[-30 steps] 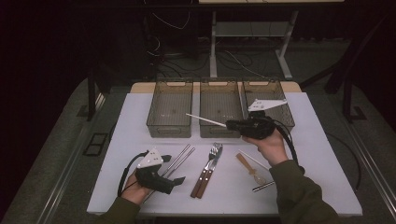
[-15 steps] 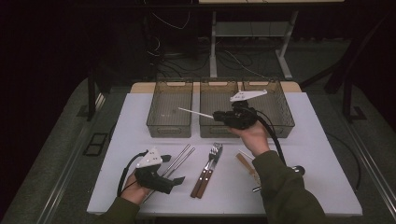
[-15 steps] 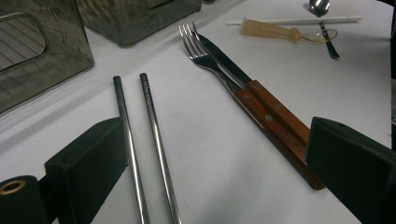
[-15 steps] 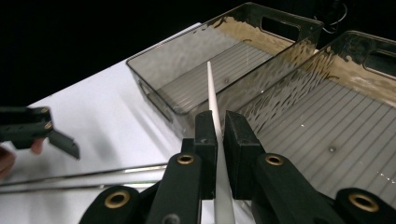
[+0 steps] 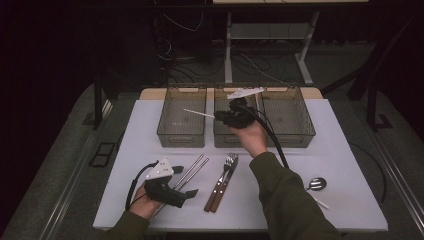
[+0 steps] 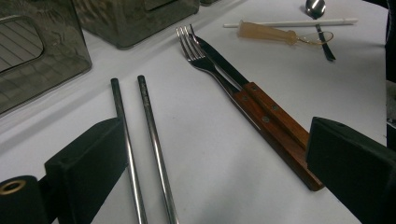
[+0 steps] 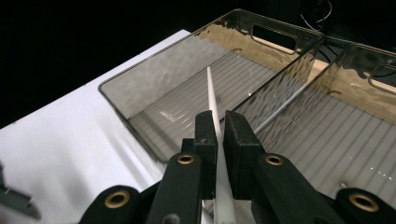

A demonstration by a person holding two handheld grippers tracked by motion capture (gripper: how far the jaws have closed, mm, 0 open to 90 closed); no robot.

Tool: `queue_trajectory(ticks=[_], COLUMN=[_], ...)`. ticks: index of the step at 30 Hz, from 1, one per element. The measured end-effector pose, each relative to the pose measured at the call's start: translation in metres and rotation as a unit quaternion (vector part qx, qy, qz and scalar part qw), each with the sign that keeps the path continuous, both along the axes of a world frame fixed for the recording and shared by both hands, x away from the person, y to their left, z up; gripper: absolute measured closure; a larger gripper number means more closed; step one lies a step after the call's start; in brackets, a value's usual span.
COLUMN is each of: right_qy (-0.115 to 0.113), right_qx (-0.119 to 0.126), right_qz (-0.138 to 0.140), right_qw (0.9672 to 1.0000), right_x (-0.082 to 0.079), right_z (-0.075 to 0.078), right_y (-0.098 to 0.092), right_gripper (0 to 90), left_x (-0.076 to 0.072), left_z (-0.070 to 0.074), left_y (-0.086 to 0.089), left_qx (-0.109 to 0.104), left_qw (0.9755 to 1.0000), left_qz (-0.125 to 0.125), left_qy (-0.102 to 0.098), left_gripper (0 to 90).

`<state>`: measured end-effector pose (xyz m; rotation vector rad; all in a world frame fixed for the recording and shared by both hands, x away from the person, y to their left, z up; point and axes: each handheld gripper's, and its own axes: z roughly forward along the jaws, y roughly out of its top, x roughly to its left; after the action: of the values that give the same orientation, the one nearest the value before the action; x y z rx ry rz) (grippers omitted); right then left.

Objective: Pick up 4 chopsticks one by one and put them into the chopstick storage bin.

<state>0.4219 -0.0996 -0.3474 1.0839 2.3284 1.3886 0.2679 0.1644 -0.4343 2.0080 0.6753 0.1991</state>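
My right gripper (image 5: 220, 118) is shut on a white chopstick (image 5: 199, 113) and hovers above the middle clear bin (image 5: 235, 140). The stick's thin tip reaches left over the left bin (image 5: 181, 145). In the right gripper view the jaws (image 7: 217, 126) pinch the white chopstick (image 7: 211, 93), which points into the left bin (image 7: 140, 100). My left gripper (image 5: 184, 181) rests open at the table's front left. Between its jaws (image 6: 219, 154) lie two metal chopsticks (image 6: 140, 140), a fork (image 6: 205, 60) and a wood-handled knife (image 6: 275, 121).
A third clear bin (image 5: 295, 140) stands at the right of the row. A metal spoon (image 5: 317, 184) and another white chopstick (image 5: 320, 201) lie at the front right. A translucent-handled spoon (image 6: 271, 33) lies beyond the knife. Cables trail from both grippers.
My right hand has carried the white chopstick leftward, from over the right bin to over the middle bin. The left gripper has stayed put.
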Motion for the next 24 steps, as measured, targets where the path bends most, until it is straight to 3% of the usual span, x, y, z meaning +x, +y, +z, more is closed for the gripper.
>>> queue_trajectory(ticks=[17,24], right_qy=[0.008,0.009], right_qx=[-0.057,-0.069], right_qz=[-0.015,-0.021], right_qw=[0.9982,0.9974], right_x=[0.038,0.048], right_z=[-0.017,-0.023], right_y=[0.064,0.081], right_gripper=[84.5,84.5], left_x=[0.002,0.002], left_z=[0.0,0.001], left_y=[0.002,0.004], left_qx=[-0.004,-0.006], left_qw=[1.0,1.0], left_qz=[-0.004,-0.003], left_qy=[-0.002,-0.001], left_gripper=[4.4,4.5])
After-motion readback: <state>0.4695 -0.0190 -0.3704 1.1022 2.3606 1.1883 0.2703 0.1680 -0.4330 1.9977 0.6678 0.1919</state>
